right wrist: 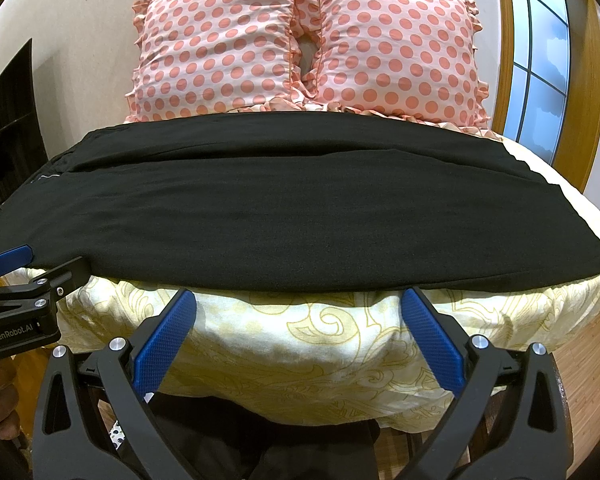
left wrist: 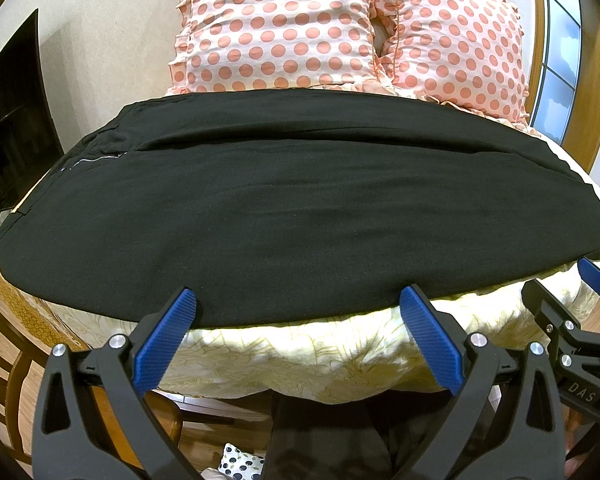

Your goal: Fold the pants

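If I bite too shallow at the near hem, I judge the slack black cloth will slip free mid-fold; if I bite too deep, I may catch the yellow patterned bedspread (right wrist: 300,344) and drag it along; my left gripper (left wrist: 297,308) and right gripper (right wrist: 298,312) both stand wide, holding nothing. The black pants (left wrist: 291,200) lie flat across the bed, lengthwise left to right, just ahead of both tools, in front of 2 polka-dot pillows (right wrist: 308,48); my left fingertips (left wrist: 185,300) overlap the near edge.
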